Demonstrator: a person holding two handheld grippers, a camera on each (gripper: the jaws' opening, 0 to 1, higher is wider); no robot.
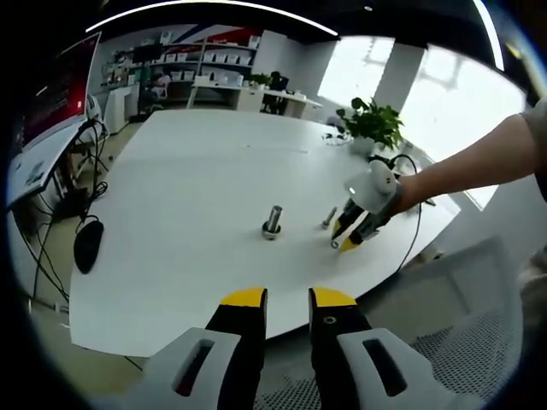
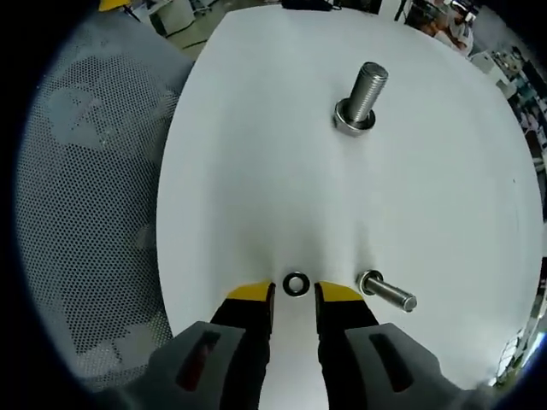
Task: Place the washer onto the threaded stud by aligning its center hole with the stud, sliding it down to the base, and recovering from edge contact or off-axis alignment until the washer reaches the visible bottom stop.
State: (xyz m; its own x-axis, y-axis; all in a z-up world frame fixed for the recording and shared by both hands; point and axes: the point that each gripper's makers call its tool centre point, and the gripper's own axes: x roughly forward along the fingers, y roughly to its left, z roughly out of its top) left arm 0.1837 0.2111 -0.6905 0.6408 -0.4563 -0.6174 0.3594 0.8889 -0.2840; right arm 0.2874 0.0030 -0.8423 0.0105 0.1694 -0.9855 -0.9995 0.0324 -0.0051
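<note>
1. Left gripper (image 1: 287,297): jaws slightly spread, empty, off the near edge of the white table (image 1: 197,205).
2. Right gripper (image 2: 294,292), slightly spread, straddles the flat steel washer (image 2: 296,284) near the edge; I judge its thin ring may skid.
3. A loose bolt (image 2: 386,292) lies beside; it could get nudged.
4. The upright threaded stud (image 2: 366,96) stands well apart, mid-table.
</note>
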